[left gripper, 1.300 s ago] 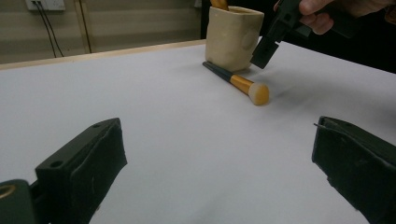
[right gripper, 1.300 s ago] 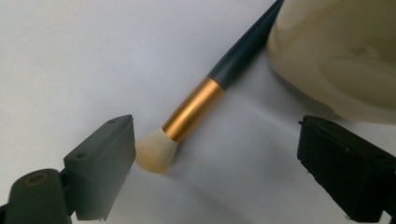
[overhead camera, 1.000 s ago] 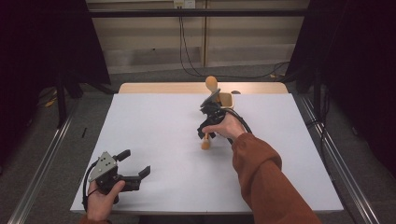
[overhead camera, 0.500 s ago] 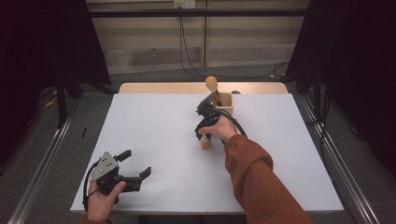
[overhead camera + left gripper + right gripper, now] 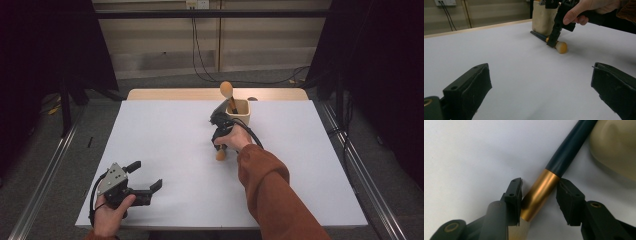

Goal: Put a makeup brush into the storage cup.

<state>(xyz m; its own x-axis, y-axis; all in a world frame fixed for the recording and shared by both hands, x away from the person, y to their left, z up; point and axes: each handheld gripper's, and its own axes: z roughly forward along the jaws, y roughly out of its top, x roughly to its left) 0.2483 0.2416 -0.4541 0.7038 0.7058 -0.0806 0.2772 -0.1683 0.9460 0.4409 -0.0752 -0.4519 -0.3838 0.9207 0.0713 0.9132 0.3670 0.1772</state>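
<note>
No brand, label or writing is legible on any item.

Brush (image 5: 554, 170): dark handle, gold collar, tan tip; lies on the white desk (image 5: 165, 145), at 7 o'clock of the beige cup (image 5: 240, 112), handle end touching the cup's base.

My right fingers (image 5: 539, 195): straddling the collar, one pad touching it, the other a sliver off. They have just been closing from wide a second ago.

My left fingers (image 5: 150, 175): wide, holding nothing, unmoved at the desk's 7 o'clock corner.
</note>
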